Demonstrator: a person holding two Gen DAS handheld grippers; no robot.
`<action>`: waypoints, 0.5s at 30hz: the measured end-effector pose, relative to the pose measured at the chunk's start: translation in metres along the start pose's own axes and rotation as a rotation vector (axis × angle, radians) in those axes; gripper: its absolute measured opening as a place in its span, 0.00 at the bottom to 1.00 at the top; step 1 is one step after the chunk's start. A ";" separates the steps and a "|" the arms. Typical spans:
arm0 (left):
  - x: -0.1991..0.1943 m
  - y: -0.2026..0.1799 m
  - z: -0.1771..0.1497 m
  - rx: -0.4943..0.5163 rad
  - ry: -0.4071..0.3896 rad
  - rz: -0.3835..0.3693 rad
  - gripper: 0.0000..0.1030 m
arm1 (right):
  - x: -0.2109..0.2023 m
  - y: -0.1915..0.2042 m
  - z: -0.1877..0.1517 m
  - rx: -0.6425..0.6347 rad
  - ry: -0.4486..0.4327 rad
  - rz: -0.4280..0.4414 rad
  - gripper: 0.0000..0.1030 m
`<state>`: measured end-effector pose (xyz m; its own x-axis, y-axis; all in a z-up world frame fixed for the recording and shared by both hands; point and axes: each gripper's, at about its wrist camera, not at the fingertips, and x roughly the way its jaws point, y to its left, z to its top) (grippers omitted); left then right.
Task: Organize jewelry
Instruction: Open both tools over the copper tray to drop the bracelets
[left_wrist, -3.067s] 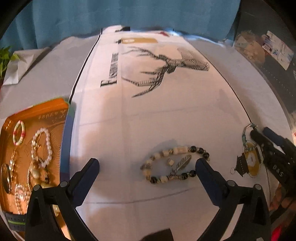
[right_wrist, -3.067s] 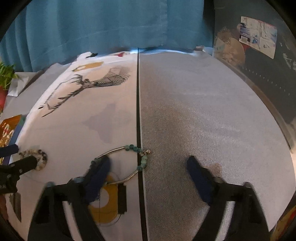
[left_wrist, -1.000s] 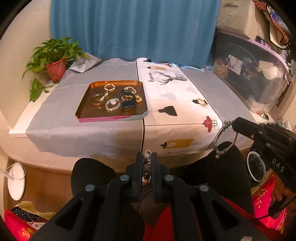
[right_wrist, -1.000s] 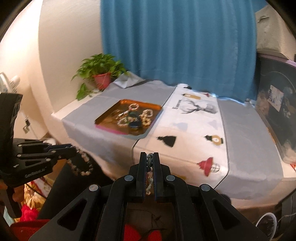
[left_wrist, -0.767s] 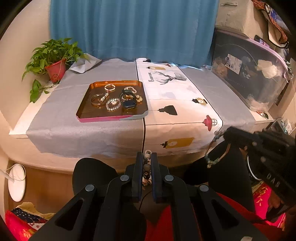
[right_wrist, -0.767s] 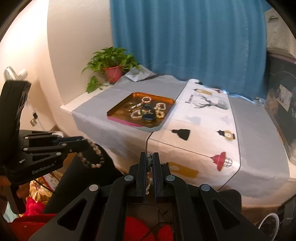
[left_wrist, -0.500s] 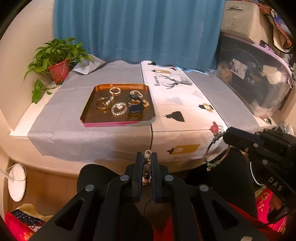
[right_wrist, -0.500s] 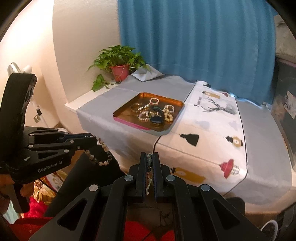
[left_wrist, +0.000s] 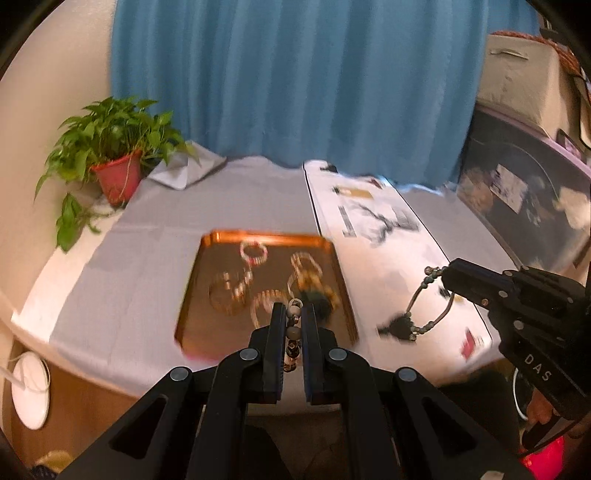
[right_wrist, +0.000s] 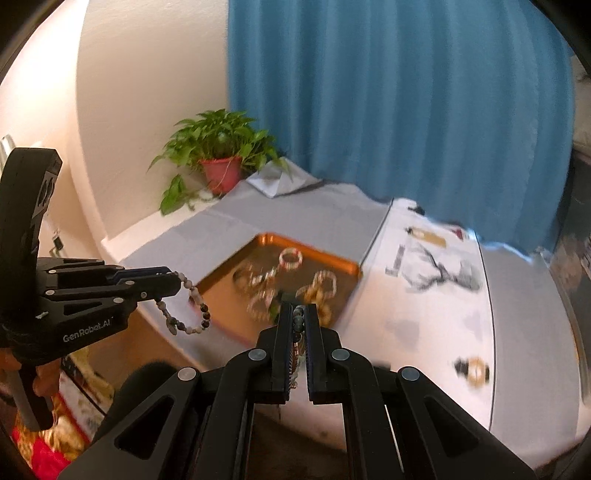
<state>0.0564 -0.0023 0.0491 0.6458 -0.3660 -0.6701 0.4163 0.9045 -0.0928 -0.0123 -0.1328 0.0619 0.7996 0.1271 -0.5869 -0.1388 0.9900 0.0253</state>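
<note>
Left wrist view: left gripper (left_wrist: 294, 314) has its 2 jaws pinched tight on a bead bracelet (left_wrist: 293, 334); white, grey and dark beads show in the slot between them. It is held above the near edge of the orange tray (left_wrist: 207, 258). The tray sits on a grey cloth (left_wrist: 147, 236) and carries several rings and bracelets, blurred. A white runner (left_wrist: 388, 258) with a deer print lies just right of the tray. Right gripper (left_wrist: 448, 275) enters from the right, closed on a wire bangle (left_wrist: 430, 310) with teal beads; the bangle hangs below its tip, over the runner. A potted plant (left_wrist: 110, 158) stands far left before a blue curtain (left_wrist: 295, 81)

Right wrist view: right gripper (right_wrist: 298, 312), jaws clamped on the bangle (right_wrist: 297, 317), only a few teal beads visible in the slot. Tray (right_wrist: 332, 264) lies ahead, contents blurred. Left gripper (right_wrist: 173, 282) reaches in from the left, closed on the bead bracelet (right_wrist: 188, 310), which dangles as a loop off the table's near-left side, short of the tray. Plant (right_wrist: 218, 151) at the far corner
</note>
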 end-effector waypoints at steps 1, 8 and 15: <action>0.011 0.004 0.011 0.003 -0.007 -0.001 0.06 | 0.012 -0.004 0.010 0.003 -0.008 0.006 0.06; 0.075 0.028 0.055 -0.004 -0.002 0.014 0.06 | 0.090 -0.018 0.056 -0.009 -0.034 0.049 0.06; 0.141 0.058 0.065 -0.019 0.057 0.057 0.06 | 0.178 -0.021 0.068 -0.009 0.016 0.081 0.06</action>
<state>0.2133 -0.0161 -0.0026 0.6303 -0.3012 -0.7155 0.3671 0.9278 -0.0672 0.1727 -0.1271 0.0126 0.7761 0.2058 -0.5961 -0.2083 0.9759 0.0657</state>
